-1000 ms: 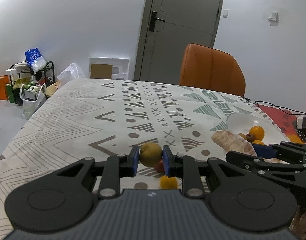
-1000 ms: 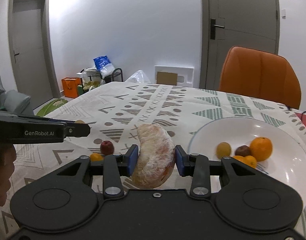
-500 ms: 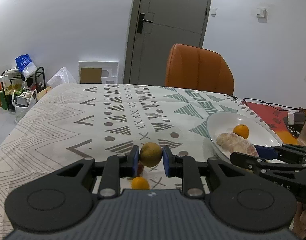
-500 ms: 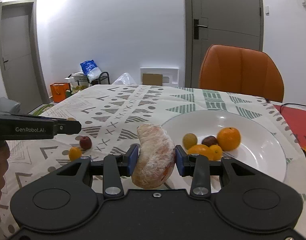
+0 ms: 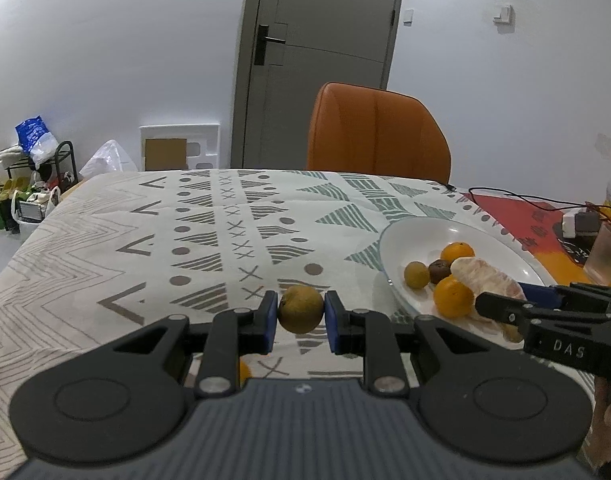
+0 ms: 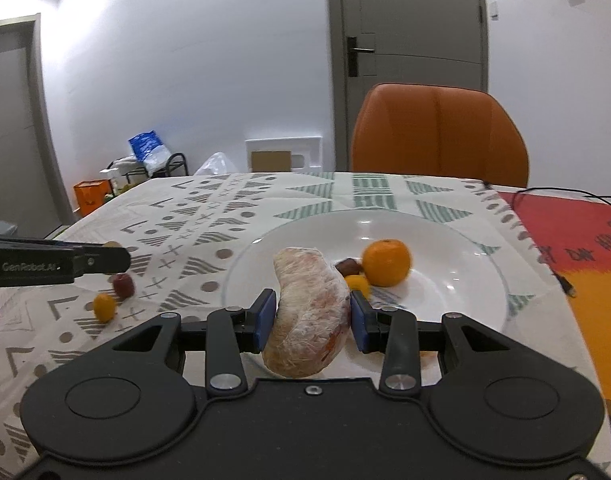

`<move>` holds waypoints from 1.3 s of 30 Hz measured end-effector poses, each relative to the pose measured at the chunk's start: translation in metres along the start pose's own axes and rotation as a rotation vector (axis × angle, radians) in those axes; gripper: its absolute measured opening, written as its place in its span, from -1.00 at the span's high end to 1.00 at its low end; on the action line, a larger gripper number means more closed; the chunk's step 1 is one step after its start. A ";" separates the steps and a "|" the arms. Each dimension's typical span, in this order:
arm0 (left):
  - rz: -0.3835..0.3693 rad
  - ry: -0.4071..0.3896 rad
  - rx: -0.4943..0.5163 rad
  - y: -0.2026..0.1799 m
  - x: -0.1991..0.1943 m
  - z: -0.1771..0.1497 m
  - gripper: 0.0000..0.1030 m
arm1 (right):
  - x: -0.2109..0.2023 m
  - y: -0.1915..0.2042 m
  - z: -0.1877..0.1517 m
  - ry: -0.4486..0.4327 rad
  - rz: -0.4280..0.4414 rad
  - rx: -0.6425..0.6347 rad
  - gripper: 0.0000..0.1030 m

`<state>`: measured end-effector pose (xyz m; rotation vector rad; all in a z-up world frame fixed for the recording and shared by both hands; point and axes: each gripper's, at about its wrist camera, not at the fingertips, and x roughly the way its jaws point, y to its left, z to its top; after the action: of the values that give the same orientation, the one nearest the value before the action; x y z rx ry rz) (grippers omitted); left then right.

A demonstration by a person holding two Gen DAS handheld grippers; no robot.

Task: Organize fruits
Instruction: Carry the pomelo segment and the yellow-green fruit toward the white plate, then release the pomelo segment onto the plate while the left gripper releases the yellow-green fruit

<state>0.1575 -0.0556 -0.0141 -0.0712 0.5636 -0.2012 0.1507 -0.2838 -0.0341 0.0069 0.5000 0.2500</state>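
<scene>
My left gripper [image 5: 300, 316] is shut on a small brownish-yellow fruit [image 5: 300, 309] and holds it above the patterned tablecloth, left of the white plate [image 5: 409, 236]. My right gripper [image 6: 310, 318] is shut on a peeled pomelo piece [image 6: 310, 312] over the near side of the white plate [image 6: 445, 236]. The pomelo piece also shows in the left wrist view [image 5: 481, 280]. The plate holds an orange [image 6: 386, 262], a dark fruit [image 6: 348, 266] and smaller citrus [image 5: 452, 297]. A small orange fruit [image 6: 104, 306] and a red fruit [image 6: 123, 285] lie on the cloth to the left.
An orange chair [image 5: 379, 136] stands behind the table. A red mat with a cable, a small box [image 5: 579, 225] and a glass [image 5: 605, 256] lies to the right of the plate. A rack and bags [image 5: 33, 184] are on the floor at far left.
Both grippers have moved right toward the plate, still holding their fruit. The pomelo piece now hangs over the plate's near side beside the fruits there.
</scene>
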 end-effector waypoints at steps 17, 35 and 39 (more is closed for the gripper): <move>-0.080 0.016 0.077 -0.055 0.026 0.006 0.55 | -0.006 -0.066 0.003 -0.025 -0.107 0.052 0.27; -0.115 0.052 0.107 -0.080 0.054 0.010 0.55 | 0.004 -0.077 0.009 -0.052 -0.076 0.076 -0.07; -0.102 0.050 0.138 -0.085 0.054 0.012 0.54 | -0.001 -0.072 0.004 -0.046 -0.057 0.080 -0.14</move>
<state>0.1938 -0.1497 -0.0217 0.0393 0.5954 -0.3409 0.1688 -0.3536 -0.0354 0.0759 0.4631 0.1735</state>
